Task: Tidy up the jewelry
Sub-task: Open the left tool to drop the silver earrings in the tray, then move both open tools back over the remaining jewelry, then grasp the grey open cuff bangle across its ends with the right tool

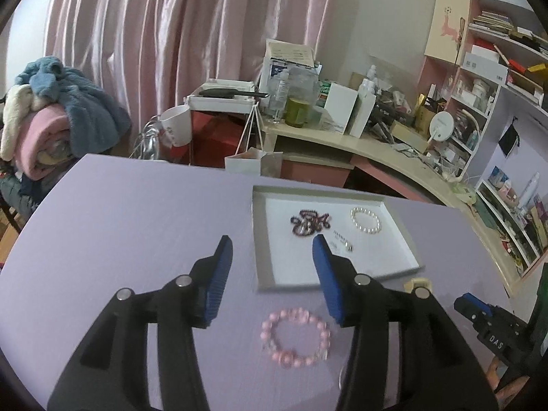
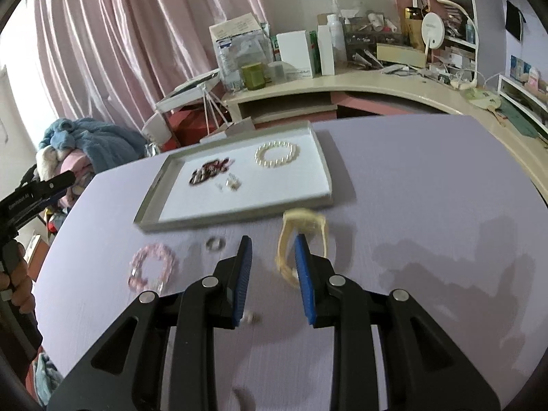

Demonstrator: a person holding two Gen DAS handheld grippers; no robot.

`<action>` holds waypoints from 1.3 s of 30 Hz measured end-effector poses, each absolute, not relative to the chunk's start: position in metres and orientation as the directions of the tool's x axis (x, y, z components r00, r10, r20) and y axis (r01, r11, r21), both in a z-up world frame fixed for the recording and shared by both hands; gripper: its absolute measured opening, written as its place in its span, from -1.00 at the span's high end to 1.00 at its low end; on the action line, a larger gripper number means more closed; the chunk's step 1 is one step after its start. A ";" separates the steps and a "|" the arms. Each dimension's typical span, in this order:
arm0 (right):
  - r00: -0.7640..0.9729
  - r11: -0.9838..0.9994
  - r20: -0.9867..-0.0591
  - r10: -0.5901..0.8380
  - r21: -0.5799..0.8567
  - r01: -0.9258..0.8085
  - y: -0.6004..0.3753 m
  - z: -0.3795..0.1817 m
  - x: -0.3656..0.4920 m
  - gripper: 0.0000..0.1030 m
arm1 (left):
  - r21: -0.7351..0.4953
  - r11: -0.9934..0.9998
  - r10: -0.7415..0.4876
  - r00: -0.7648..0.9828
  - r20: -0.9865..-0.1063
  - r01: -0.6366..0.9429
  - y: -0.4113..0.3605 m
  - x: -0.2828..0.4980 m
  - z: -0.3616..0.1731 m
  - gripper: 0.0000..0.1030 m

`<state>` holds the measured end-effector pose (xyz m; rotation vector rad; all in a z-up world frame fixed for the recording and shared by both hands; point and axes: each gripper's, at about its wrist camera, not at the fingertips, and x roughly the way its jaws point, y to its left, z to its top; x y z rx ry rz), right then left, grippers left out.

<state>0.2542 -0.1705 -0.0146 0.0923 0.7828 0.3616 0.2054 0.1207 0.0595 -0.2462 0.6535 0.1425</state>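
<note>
Lilac desk (image 1: 137,212) carries a shallow grey-rimmed white tray (image 1: 262,236) holding a white pearl bracelet (image 1: 365,219), a dark beaded tangle (image 1: 310,222) and small silver pieces (image 1: 348,246). Nearer lies a pink beaded bracelet (image 1: 295,338), beneath the left tongs (image 1: 272,245), which gape empty. Right tongs (image 2: 272,245) stand apart, gripping nothing, above a cream watch (image 2: 303,239).

The left gripper (image 1: 272,248) hangs above the table (image 1: 137,222), tilted down, its blue-padded jaws apart with nothing between them. The right gripper (image 2: 273,248) also points down at the table, jaws narrowly parted and gripping nothing. At the table's left edge in the right wrist view, a hand (image 2: 17,286) grips the left gripper's handle.
</note>
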 end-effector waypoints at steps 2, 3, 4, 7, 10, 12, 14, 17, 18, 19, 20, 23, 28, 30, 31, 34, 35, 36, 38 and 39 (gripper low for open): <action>0.645 0.933 -0.677 0.354 0.212 -0.291 -0.171 -0.018 0.242 0.47 | -0.182 0.960 0.057 0.785 -0.617 -0.212 0.117 0.191 0.059 0.04; 0.644 0.933 -0.678 0.355 0.208 -0.295 -0.170 -0.019 0.236 0.47 | -0.183 0.960 0.057 0.785 -0.617 -0.213 0.116 0.186 0.060 0.03; 0.641 0.931 -0.679 0.358 0.205 -0.303 -0.170 -0.021 0.229 0.47 | -0.184 0.959 0.058 0.786 -0.616 -0.215 0.115 0.180 0.060 0.03; 0.622 0.921 -0.686 0.377 0.208 -0.329 -0.171 -0.029 0.209 0.47 | -0.181 0.959 0.064 0.787 -0.613 -0.219 0.111 0.159 0.060 -0.05; 0.593 0.906 -0.697 0.403 0.215 -0.364 -0.169 -0.040 0.188 0.46 | -0.178 0.958 0.069 0.787 -0.613 -0.223 0.105 0.138 0.059 -0.10; 0.579 0.899 -0.702 0.416 0.222 -0.377 -0.168 -0.045 0.179 0.16 | -0.174 0.958 0.075 0.785 -0.615 -0.228 0.101 0.124 0.058 -0.17; 0.567 0.887 -0.697 0.438 0.235 -0.396 -0.167 -0.050 0.169 -0.05 | -0.169 0.958 0.080 0.783 -0.617 -0.231 0.098 0.112 0.058 -0.20; 0.550 0.872 -0.697 0.459 0.237 -0.428 -0.158 -0.055 0.159 -0.19 | -0.166 0.956 0.088 0.779 -0.621 -0.241 0.093 0.096 0.055 -0.26; 0.549 0.871 -0.699 0.458 0.228 -0.436 -0.154 -0.058 0.156 -0.27 | -0.168 0.955 0.090 0.777 -0.623 -0.244 0.092 0.092 0.055 -0.29; 0.549 0.870 -0.701 0.455 0.221 -0.440 -0.152 -0.060 0.154 -0.32 | -0.168 0.954 0.092 0.775 -0.625 -0.249 0.090 0.088 0.055 -0.31; 0.544 0.869 -0.706 0.453 0.216 -0.445 -0.149 -0.063 0.153 -0.33 | -0.170 0.952 0.094 0.775 -0.625 -0.253 0.089 0.085 0.054 -0.35; 0.534 0.867 -0.717 0.449 0.205 -0.454 -0.140 -0.071 0.152 -0.41 | -0.171 0.950 0.102 0.775 -0.624 -0.263 0.087 0.072 0.054 -0.39; 0.523 0.867 -0.740 0.423 0.162 -0.472 -0.125 -0.085 0.147 -0.43 | -0.167 0.944 0.123 0.771 -0.624 -0.285 0.090 0.061 0.054 -0.43; 0.528 0.869 -0.744 0.409 0.141 -0.475 -0.122 -0.087 0.145 -0.44 | -0.165 0.941 0.132 0.770 -0.625 -0.295 0.093 0.060 0.056 -0.44; 0.529 0.870 -0.748 0.402 0.132 -0.475 -0.120 -0.089 0.145 -0.44 | -0.164 0.940 0.135 0.769 -0.625 -0.298 0.094 0.059 0.056 -0.44; 0.542 0.873 -0.750 0.378 0.095 -0.478 -0.117 -0.092 0.143 -0.45 | -0.167 0.937 0.137 0.765 -0.629 -0.306 0.097 0.059 0.055 -0.45; 0.548 0.874 -0.751 0.369 0.080 -0.480 -0.116 -0.093 0.143 -0.45 | -0.168 0.937 0.136 0.763 -0.631 -0.306 0.098 0.059 0.054 -0.45; 0.552 0.873 -0.751 0.362 0.066 -0.483 -0.115 -0.093 0.142 -0.44 | -0.169 0.937 0.134 0.762 -0.633 -0.305 0.098 0.061 0.053 -0.45; 0.562 0.870 -0.748 0.353 0.043 -0.490 -0.114 -0.094 0.140 -0.33 | -0.170 0.939 0.126 0.760 -0.637 -0.298 0.096 0.063 0.052 -0.45; 0.564 0.868 -0.747 0.352 0.034 -0.496 -0.114 -0.094 0.139 -0.32 | -0.171 0.940 0.123 0.759 -0.639 -0.295 0.094 0.065 0.052 -0.45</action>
